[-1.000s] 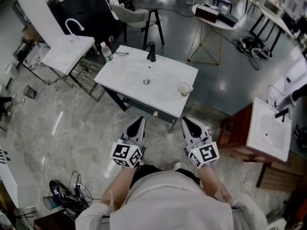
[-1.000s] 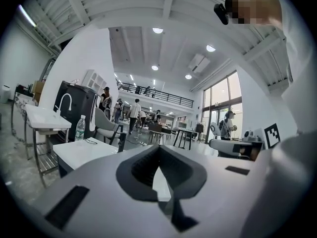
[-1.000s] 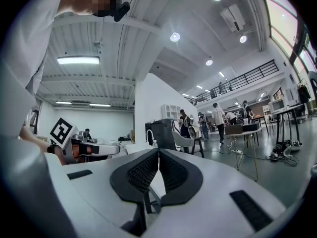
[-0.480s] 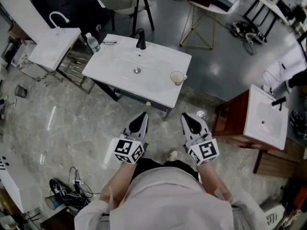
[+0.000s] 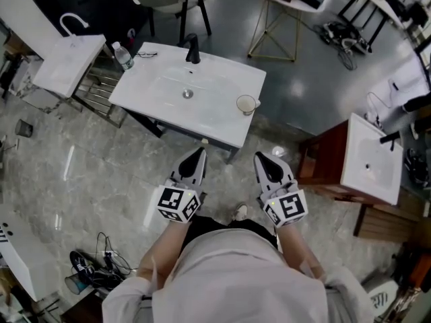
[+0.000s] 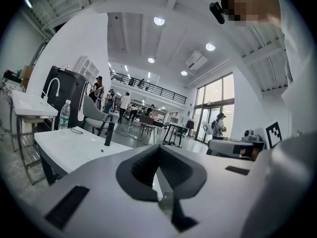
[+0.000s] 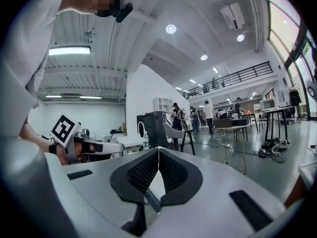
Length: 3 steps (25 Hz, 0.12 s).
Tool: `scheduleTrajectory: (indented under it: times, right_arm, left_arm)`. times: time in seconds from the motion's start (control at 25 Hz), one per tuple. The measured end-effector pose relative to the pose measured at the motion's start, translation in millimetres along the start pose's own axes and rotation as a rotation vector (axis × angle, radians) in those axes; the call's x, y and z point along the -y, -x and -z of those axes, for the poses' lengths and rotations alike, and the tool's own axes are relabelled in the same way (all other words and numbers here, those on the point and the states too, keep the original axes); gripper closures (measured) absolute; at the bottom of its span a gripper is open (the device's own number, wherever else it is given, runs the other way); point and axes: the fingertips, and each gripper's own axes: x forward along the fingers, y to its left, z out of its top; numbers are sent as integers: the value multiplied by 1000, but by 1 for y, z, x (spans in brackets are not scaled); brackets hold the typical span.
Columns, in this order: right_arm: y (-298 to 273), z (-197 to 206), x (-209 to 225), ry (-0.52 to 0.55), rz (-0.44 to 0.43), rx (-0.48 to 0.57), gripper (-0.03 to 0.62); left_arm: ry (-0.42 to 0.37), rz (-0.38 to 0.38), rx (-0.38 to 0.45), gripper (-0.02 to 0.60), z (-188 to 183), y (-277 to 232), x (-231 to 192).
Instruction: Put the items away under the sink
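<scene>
Bright, even light falls from round ceiling lamps [image 6: 159, 21] above the white sink [image 5: 202, 113]. Glare streaks the floor [image 5: 68, 163] left of the sink. Both gripper views bend strongly and darken at their corners.

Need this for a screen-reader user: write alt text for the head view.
From above: a person holds the left gripper and right gripper, both shut and empty, before a white sink bearing a black faucet, a cup and a water bottle.

We see a white rectangular sink counter [image 5: 222, 123] bearing a black upright faucet [image 5: 192, 48], a round pale cup [image 5: 246, 104] and a clear plastic bottle [image 5: 122, 56] at its corner.
</scene>
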Motion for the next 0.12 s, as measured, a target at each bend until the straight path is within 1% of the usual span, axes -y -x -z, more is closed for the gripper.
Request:
scheduleTrajectory:
  times: [0.12]
  right_arm:
    - [-5,-4,0,6,-5,9,562]
  left_arm:
    - [-4,1,3,578,-3,-2,-2]
